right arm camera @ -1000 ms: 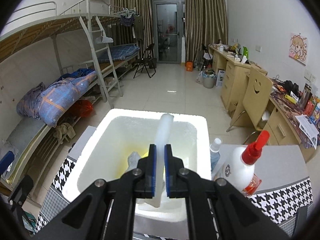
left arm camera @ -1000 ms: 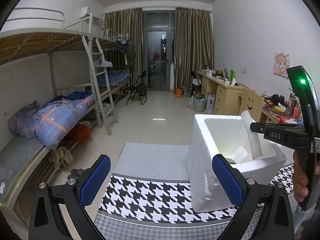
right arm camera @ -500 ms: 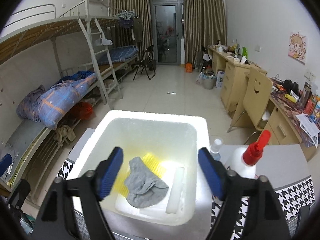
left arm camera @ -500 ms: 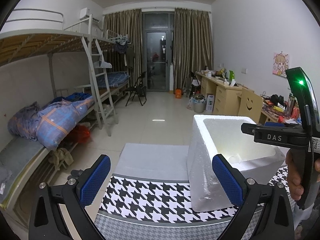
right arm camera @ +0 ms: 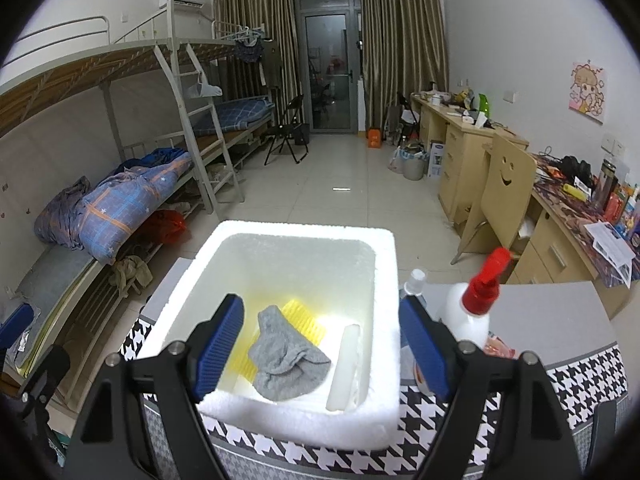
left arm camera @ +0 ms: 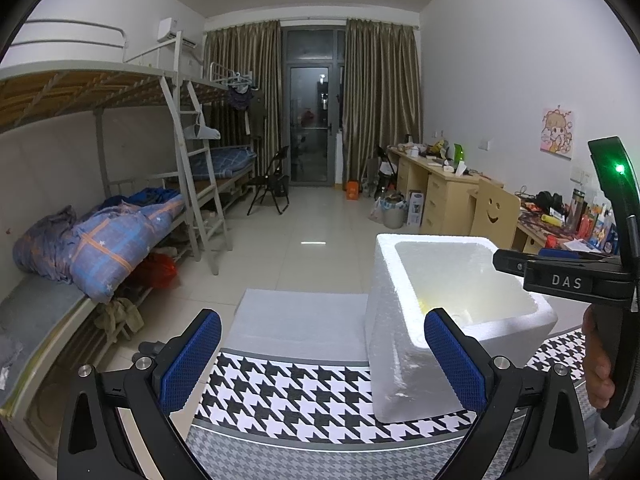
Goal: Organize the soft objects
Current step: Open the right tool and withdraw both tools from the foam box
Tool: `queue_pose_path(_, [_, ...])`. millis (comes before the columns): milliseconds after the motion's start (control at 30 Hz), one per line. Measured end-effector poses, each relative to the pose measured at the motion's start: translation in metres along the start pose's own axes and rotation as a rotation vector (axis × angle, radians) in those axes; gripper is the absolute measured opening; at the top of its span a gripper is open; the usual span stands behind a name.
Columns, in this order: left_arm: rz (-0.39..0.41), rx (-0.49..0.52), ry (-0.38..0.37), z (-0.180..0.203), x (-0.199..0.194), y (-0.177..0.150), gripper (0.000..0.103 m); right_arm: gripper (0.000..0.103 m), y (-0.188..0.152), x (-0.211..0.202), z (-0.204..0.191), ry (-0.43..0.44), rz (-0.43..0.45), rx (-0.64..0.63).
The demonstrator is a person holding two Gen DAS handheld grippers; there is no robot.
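With the right tongs (right arm camera: 320, 344) standing wide apart and empty above the white foam box (right arm camera: 304, 236), the step in hand reads as the end of a drop-off: between and just beyond its blue pads (right arm camera: 218, 344) lie a crumpled grey cloth (right arm camera: 286, 356), a yellow ribbed sheet (right arm camera: 308, 320) under it, and a white foam stick (right arm camera: 346, 360) along the box's right inner wall, none of them touched by the tongs. The next move probably calls for lifting clear of the box rim and finding another soft thing; none is plainly visible on the houndstooth-covered tabletop (right arm camera: 580, 376), and the white squeeze bottle with a red nozzle (right arm camera: 474, 304) just right of the right pad is hard, so likely not a target. The right tongs points down into the box from its near side, held by a hand (left arm camera: 596, 360) seen at the edge of the left view. The left tongs (left arm camera: 320, 360) is also wide open and holds nothing, tilted gently downward over the tabletop with the box by its right pad.
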State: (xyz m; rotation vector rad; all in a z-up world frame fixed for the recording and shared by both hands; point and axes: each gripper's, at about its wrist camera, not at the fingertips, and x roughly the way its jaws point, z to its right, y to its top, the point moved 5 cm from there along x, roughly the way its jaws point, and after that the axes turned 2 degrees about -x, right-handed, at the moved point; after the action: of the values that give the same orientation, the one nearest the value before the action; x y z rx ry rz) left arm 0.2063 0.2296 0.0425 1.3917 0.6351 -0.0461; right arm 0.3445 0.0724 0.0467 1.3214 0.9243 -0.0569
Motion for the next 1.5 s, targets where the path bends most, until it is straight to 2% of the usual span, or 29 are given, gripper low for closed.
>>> queue_pose_path(600, [0.026,0.015,-0.028,0.015,-0.027,0.000,0.102,0.084,-0.018,-0.041,0.012,-0.006,0.031,0.025])
queue_pose_path(1500, [0.070,0.027,-0.075,0.039,-0.077,-0.013,0.102,0.084,-0.056,-0.110,0.028,-0.013,0.122,0.022])
